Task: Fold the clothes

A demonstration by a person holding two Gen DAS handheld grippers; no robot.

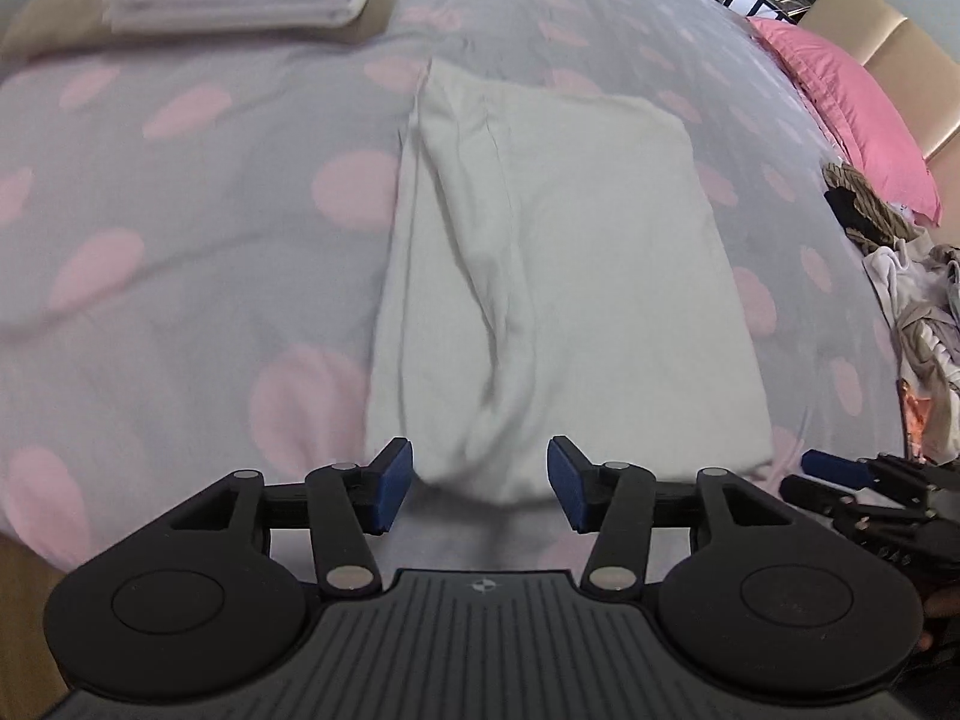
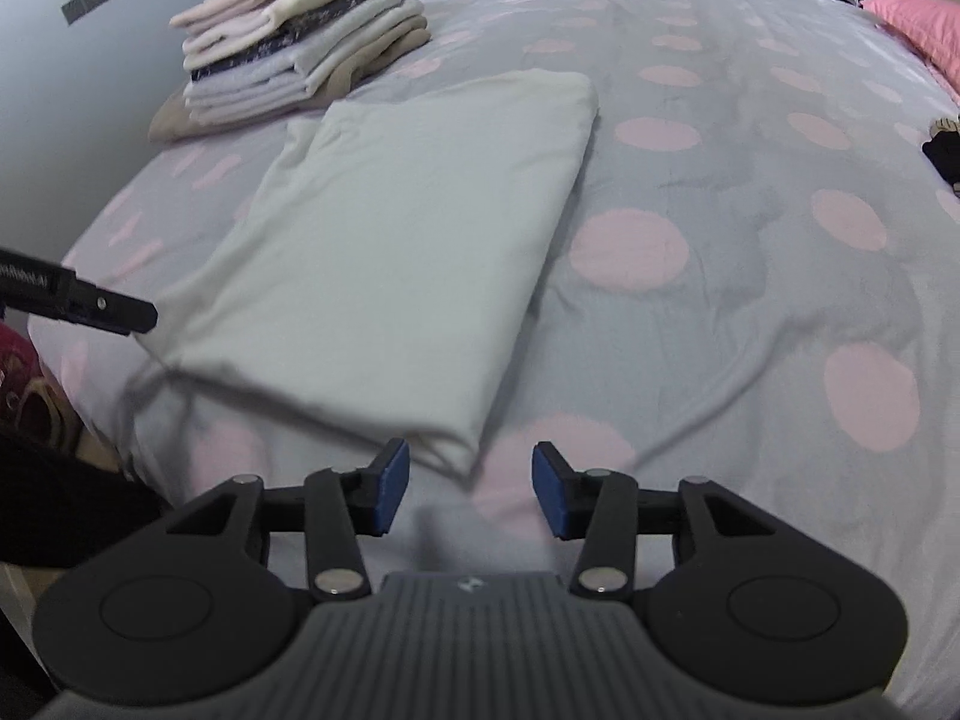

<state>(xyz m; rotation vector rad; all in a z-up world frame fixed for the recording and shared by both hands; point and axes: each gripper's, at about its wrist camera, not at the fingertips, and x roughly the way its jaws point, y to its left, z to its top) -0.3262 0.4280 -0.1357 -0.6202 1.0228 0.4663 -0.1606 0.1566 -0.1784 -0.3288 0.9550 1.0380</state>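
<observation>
Two grippers: both over bed, nothing held
Left gripper [image 1: 480,483]: fingers spread wide, blue pads [image 1: 396,480] empty, near edge of white garment between them, no contact seen
Right gripper [image 2: 471,489]: fingers spread wide, empty, near corner of garment just ahead at 11 o'clock
White garment [image 1: 558,276]: folded into long rectangle, flat on bedspread, centre of bed; some creases along left side in left wrist view
Bedspread [image 2: 750,276]: grey with pink dots
Folded stack [image 2: 300,42]: 11 o'clock in right wrist view, far corner of bed, well apart from garment
Unfolded pile [image 1: 900,276]: 3 o'clock in left wrist view, bed edge
Pink pillow [image 1: 852,102]: 2 o'clock, by headboard
</observation>
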